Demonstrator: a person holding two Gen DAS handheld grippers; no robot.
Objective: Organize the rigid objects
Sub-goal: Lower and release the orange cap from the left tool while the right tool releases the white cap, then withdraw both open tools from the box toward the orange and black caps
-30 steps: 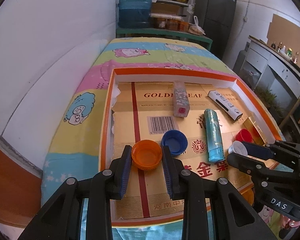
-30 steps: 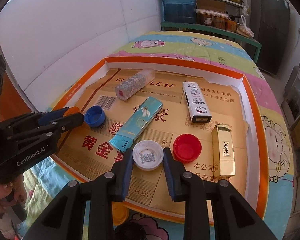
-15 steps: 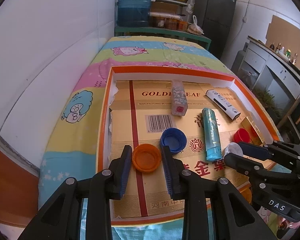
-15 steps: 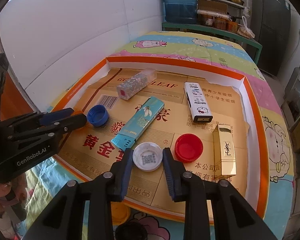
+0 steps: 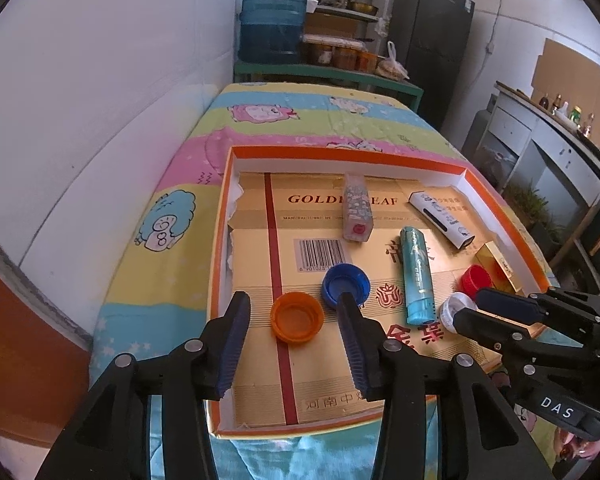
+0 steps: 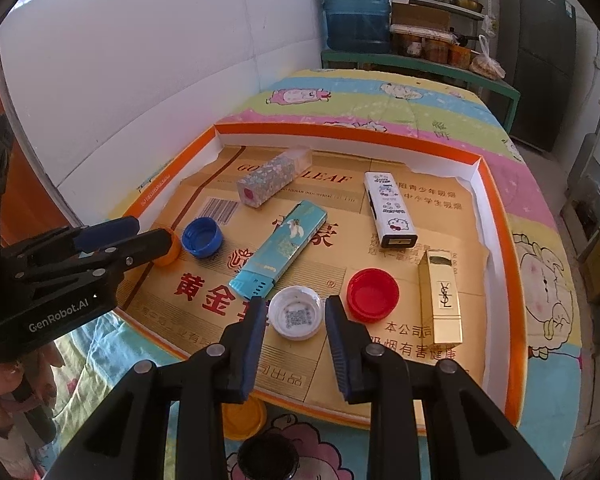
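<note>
Caps and small boxes in an orange-rimmed tray (image 5: 220,264) on a cartoon-print cloth.
Left gripper (image 5: 294,312): jaws opening, spread clear of the orange cap (image 5: 297,319) that lies on the tray floor between them, just beside the blue cap (image 5: 346,285). Right gripper (image 6: 296,316): pads pinching the white cap (image 6: 296,312) at the tray's near edge, with the red cap (image 6: 373,295) just beside it and the teal box (image 6: 280,250) near.
</note>
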